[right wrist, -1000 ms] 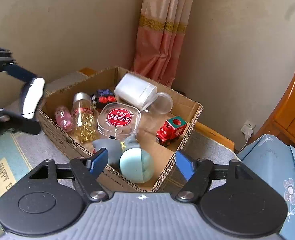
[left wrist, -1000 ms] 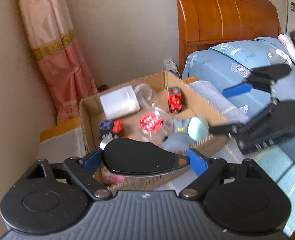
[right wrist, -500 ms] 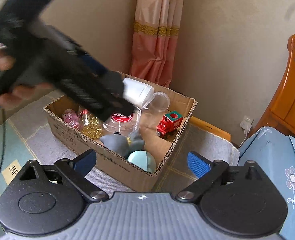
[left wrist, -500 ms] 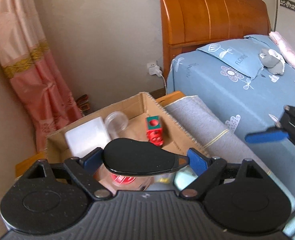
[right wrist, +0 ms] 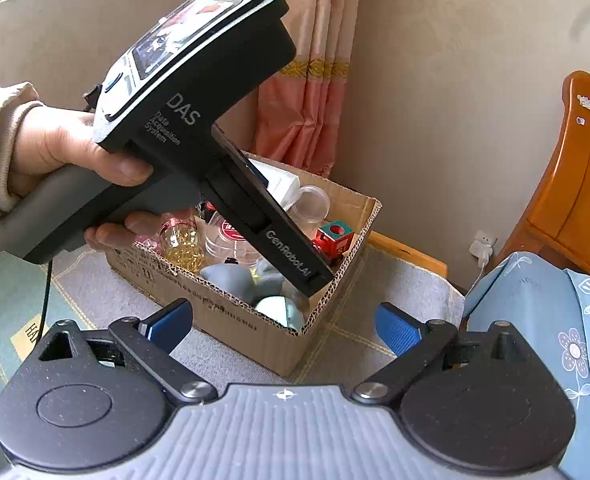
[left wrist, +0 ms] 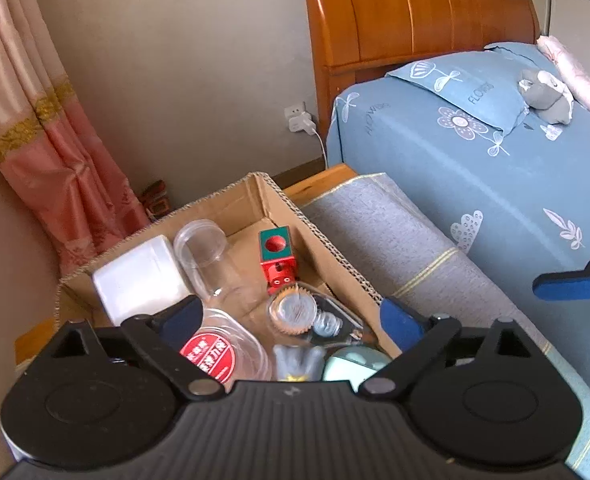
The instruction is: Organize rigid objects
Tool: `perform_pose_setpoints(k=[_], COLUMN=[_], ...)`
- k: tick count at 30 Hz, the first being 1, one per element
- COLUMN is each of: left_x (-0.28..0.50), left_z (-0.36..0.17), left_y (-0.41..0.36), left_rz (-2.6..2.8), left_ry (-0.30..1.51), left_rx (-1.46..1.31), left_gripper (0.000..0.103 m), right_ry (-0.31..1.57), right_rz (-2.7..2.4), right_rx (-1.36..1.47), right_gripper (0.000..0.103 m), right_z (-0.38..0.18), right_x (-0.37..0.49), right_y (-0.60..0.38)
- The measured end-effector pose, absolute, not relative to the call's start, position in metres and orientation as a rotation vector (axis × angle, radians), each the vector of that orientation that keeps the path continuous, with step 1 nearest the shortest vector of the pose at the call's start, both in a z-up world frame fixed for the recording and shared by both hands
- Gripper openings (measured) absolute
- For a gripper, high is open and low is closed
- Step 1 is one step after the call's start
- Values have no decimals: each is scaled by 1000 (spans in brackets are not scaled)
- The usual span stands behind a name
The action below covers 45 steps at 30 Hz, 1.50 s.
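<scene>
Black oval object gone from the left gripper (left wrist: 291,320) since a second ago; its jaws have just been opening, nothing between them. Right gripper (right wrist: 283,326) spread wide, empty, short of the box. Cardboard box (right wrist: 255,328) on grey mat, crammed: red toy train (left wrist: 277,258), clear jar (left wrist: 201,242), white tub (left wrist: 141,276). Bare mat right of the box.

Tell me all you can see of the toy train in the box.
The toy train looks wooden: a red body with a green block on top, pierced by a round red hole. It stands upright on the cardboard box floor near the far right corner, beside a clear jar. No gripper touches it.
</scene>
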<state>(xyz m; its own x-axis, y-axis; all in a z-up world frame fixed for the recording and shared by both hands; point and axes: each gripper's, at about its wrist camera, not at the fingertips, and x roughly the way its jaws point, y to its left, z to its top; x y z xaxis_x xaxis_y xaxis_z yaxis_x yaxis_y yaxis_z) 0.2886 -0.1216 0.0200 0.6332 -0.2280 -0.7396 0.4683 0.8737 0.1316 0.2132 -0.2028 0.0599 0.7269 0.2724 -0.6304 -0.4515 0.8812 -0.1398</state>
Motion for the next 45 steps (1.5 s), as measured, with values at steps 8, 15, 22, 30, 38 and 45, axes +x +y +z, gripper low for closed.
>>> perform_pose_setpoints(k=[8,15,22,30,38,45], left_x=[253,176,117,88,78,80], left_z=[53,66,42,51,65,58], left_y=[-94,-47,-23,-11,-11,-14], left_rz=[-373,-251,-23,46,43,47], left_ry=[712,609,676,701,673,696], left_rx=[285,198,173,110,99,93], left_gripper=[98,102,102,102,102,102], right_ry=[636,671,759,767,728,725], right_rz=[396,257,70,38,22,6], right_rx=[-274,-224,-115,-49,-50,-39], right_gripper=[100,103,103,103,103,103], right_z=[70,78,66,73,89,91], right_x=[201,183,161,137,127,125], right_y=[-200,-192,-180,-157,-153,-156])
